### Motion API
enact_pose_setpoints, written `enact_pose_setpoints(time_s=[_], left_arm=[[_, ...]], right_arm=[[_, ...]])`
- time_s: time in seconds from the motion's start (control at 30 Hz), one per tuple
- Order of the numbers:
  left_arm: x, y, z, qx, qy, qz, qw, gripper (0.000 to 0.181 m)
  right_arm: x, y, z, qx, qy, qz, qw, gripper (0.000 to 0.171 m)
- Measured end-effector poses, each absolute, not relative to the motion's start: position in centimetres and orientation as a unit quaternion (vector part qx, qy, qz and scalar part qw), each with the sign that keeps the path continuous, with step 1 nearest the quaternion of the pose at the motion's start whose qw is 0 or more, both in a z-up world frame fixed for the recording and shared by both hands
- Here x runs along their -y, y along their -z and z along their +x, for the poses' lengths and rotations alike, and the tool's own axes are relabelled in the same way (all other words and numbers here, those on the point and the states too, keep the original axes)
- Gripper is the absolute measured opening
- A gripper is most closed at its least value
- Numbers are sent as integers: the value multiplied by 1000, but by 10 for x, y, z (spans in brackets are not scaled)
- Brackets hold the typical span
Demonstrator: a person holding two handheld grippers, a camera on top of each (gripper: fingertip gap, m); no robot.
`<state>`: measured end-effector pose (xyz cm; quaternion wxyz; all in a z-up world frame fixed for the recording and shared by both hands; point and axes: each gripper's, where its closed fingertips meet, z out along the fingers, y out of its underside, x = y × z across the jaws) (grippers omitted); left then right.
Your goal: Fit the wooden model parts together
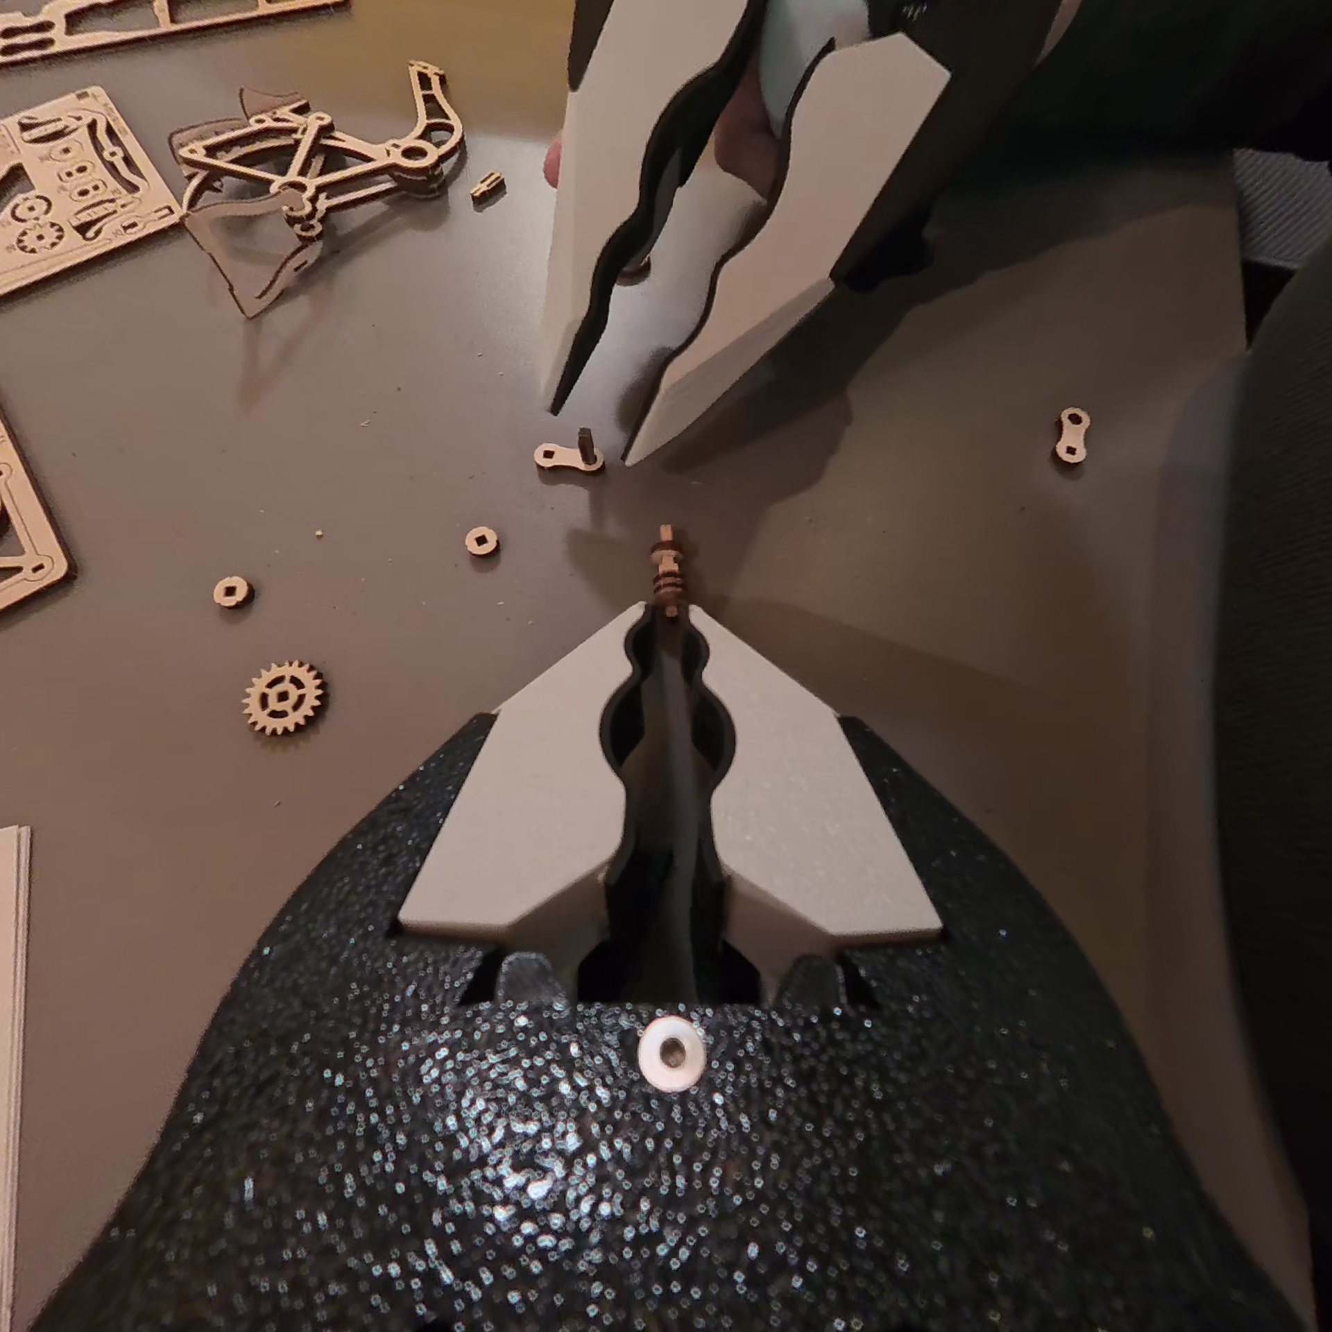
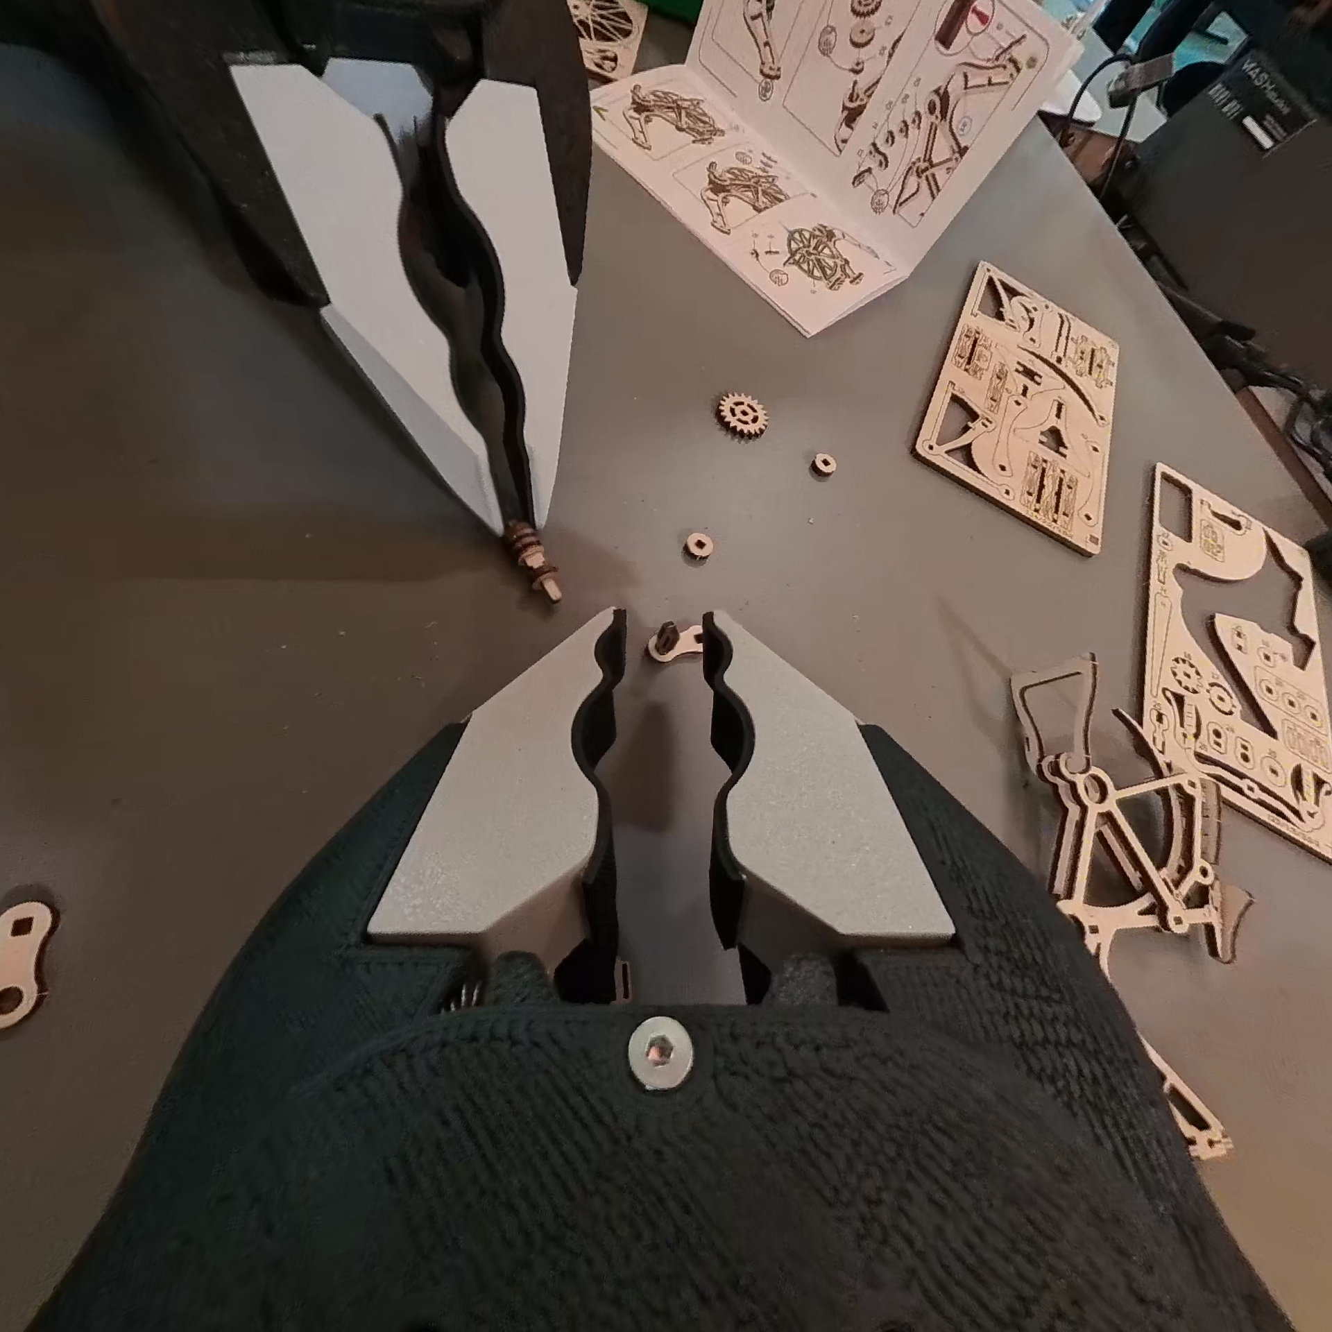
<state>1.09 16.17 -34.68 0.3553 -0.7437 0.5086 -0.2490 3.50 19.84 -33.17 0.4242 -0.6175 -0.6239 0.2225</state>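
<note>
In the right wrist view, the link with its peg is lying on the surface between the right claw tips. From it, the left claw is sitting at ten o'clock, pinching the axle stack; the gear at one o'clock; the half-built frame at four o'clock.

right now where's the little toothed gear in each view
Left wrist view: gear lies on the table at mid-left, left of the left gripper.
Right wrist view: gear lies upper centre, below the instruction booklet.
Shared landmark: the small square-holed washer nearby.
</note>
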Motion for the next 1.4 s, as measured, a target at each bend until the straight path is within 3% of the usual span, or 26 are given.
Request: enact_pose_setpoints(time_s=[0.37, 0.9, 1.4], left_arm=[[-168, 346, 9, -500, 235, -748, 368, 0], [-174, 343, 7, -514, 212, -731, 395, 1], [-179, 338, 6, -512, 202, -723, 418, 1]], right_arm=[[-199, 336, 35, 629, -210, -621, 418, 20], [-199, 339, 36, 634, -202, -622, 412, 1], [-187, 325, 34, 640, -246, -585, 433, 1]])
